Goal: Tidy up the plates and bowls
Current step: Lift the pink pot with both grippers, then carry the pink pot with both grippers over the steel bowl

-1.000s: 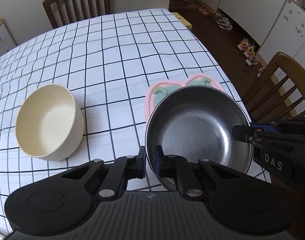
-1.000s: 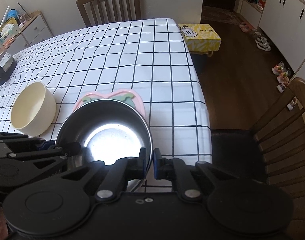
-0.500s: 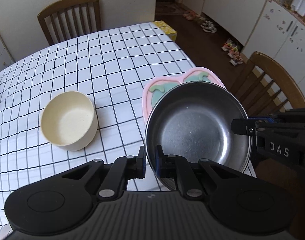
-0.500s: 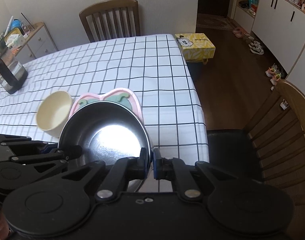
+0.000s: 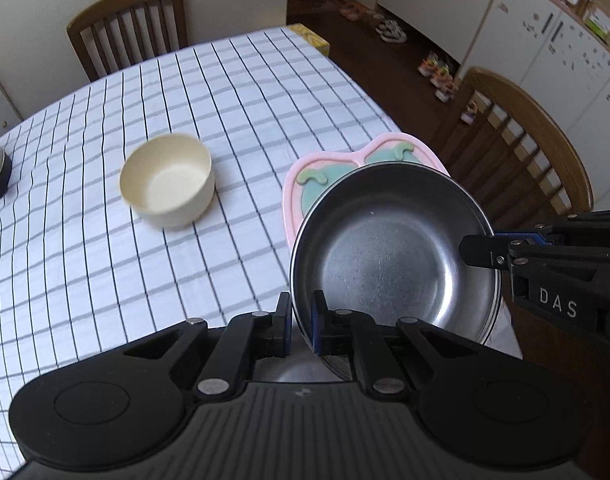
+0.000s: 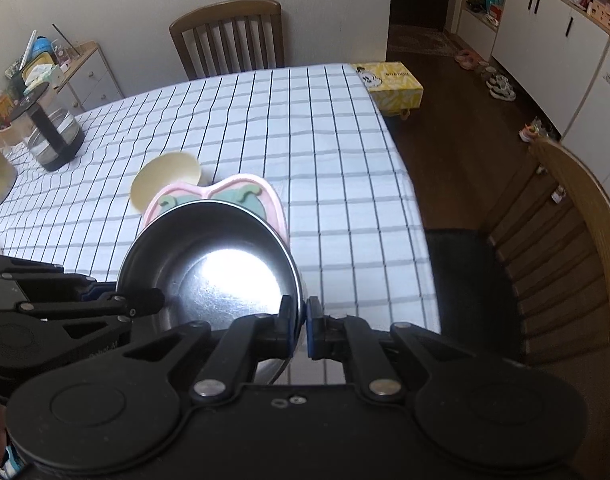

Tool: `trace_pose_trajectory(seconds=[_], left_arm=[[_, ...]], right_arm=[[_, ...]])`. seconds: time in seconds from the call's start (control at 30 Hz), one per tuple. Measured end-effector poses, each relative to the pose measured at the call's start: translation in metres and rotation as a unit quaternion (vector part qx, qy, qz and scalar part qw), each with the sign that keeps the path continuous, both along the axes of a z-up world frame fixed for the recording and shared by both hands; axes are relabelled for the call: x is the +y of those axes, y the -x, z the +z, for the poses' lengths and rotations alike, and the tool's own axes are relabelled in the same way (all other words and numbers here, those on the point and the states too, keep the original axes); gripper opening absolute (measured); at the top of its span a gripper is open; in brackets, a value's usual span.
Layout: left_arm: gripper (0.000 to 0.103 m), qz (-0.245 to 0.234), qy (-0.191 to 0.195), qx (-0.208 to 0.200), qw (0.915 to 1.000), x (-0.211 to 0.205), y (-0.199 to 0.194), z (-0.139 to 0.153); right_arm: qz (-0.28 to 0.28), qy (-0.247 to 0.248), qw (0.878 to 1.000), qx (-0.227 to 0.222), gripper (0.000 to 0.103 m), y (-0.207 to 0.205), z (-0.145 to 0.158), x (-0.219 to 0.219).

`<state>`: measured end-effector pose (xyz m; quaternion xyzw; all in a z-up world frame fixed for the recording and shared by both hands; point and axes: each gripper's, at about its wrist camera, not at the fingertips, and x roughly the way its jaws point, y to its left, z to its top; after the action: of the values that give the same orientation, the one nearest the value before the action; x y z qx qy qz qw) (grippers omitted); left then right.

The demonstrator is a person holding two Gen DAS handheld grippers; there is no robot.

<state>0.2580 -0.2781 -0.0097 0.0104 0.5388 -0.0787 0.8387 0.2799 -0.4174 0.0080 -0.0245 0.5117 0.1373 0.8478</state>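
Up above the table, the shiny metal bowl (image 5: 393, 256) hung in the air, held by both grippers at once. The left gripper (image 5: 302, 322) had its two fingers squeezed together on the near edge of the bowl, one finger inside the rim and one outside. The right gripper (image 6: 301, 326) pinched the rim the same way on the bowl's other side, and its black fingers (image 5: 481, 250) showed at the right of the left camera's view. The bowl was tipped a little. Under it and behind it lay a pink plate (image 5: 295, 196) with green shapes on it, close to the table's right edge. The metal bowl covered much of that plate, and I could not tell if they were touching. A cream bowl (image 5: 167, 180) sat upright on the checked tablecloth (image 5: 233, 92), to the left of the pink plate and a bit apart from it. Farther left stood a glass kettle (image 6: 51, 136) with a black handle.
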Motion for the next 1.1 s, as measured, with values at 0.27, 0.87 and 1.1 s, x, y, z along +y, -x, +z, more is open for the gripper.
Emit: trace_pose_trajectory(seconds=[0.27, 0.87, 1.1], left_arm=[[0.008, -0.021, -0.001, 0.034, 0.9992, 0.009, 0.044, -0.017], [0.008, -0.024, -0.006, 0.094, 0.9953, 0.023, 0.058, -0.064], [0.008, -0.018, -0.010, 0.092, 0.9956, 0.025, 0.050, -0.071]], right_arm=[[-0.014, 0.000, 1.000, 0.024, 0.007, 0.046, -0.011, 0.012], [-0.037, -0.010, 0.995, 0.093, 0.007, 0.080, -0.061, 0.024], [-0.036, -0.015, 0.994, 0.104, 0.008, 0.068, -0.072, 0.026]])
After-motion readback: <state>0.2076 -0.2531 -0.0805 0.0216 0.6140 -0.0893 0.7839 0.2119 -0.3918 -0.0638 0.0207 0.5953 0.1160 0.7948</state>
